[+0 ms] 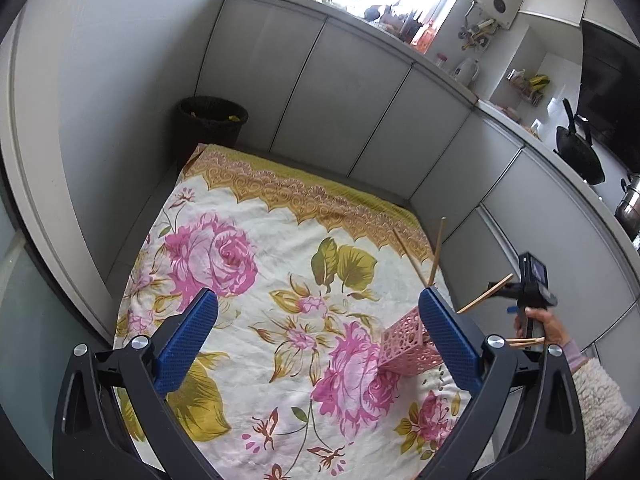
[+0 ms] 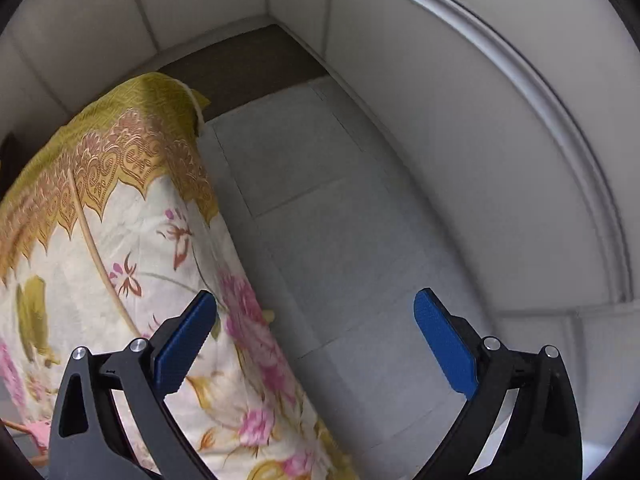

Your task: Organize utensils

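A pink perforated utensil holder (image 1: 400, 344) stands on the floral tablecloth (image 1: 248, 216) near its right edge, partly hidden behind my left gripper's right finger. Wooden chopsticks (image 1: 436, 252) stick out of it at several angles; two more (image 1: 528, 341) point right. My left gripper (image 1: 318, 332) hangs open over the cloth, left of the holder, holding nothing. A hand (image 1: 538, 322) holds the right tool just right of the holder. My right gripper (image 2: 316, 340) is open and empty, over the table's edge and the floor. In the right wrist view a thin pale stick (image 2: 94, 252) lies on the cloth.
Grey cabinet doors (image 1: 340, 112) wrap around the table's far and right sides. A dark waste bin (image 1: 212, 120) stands by the far left corner. A wok (image 1: 580, 152) and pots sit on the counter at right. Grey floor tiles (image 2: 340, 220) lie beside the table.
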A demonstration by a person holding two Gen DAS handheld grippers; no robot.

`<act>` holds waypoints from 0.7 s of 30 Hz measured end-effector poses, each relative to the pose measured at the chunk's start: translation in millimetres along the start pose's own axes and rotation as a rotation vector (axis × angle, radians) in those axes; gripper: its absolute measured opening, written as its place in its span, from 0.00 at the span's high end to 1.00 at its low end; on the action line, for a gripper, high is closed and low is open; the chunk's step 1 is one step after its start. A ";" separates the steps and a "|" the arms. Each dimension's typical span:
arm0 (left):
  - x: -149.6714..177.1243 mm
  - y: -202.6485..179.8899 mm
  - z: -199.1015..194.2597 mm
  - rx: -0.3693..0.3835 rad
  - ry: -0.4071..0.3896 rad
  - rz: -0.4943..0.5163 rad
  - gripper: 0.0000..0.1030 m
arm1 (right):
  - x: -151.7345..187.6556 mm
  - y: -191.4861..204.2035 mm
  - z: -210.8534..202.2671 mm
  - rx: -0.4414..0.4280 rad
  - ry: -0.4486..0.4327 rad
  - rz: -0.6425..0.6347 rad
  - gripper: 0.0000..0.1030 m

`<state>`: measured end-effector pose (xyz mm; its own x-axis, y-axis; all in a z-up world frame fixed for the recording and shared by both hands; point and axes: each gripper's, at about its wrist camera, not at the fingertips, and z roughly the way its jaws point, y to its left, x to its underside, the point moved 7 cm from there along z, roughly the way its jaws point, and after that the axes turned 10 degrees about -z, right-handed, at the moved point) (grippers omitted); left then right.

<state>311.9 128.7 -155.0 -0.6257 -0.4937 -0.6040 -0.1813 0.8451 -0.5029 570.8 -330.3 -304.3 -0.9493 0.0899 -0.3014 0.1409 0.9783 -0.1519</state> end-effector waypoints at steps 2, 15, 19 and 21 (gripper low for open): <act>2.1 6.2 13.0 -0.018 0.021 -0.001 0.07 | -34.3 26.3 -2.7 0.066 -0.053 -0.139 0.07; -37.4 46.1 40.0 -0.076 -0.029 -0.183 0.07 | -132.2 205.1 30.5 0.086 -0.051 -0.656 0.07; -32.5 53.8 54.5 -0.110 0.004 -0.181 0.07 | -132.9 229.2 47.6 0.083 -0.042 -0.712 0.18; -31.8 58.1 57.8 -0.123 0.009 -0.182 0.07 | -135.0 225.9 51.4 0.098 -0.042 -0.693 0.32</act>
<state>365.1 181.6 -200.7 -0.5806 -0.6393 -0.5042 -0.3832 0.7609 -0.5236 745.2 -131.0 -346.4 -0.8182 -0.5576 -0.1399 -0.4664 0.7861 -0.4057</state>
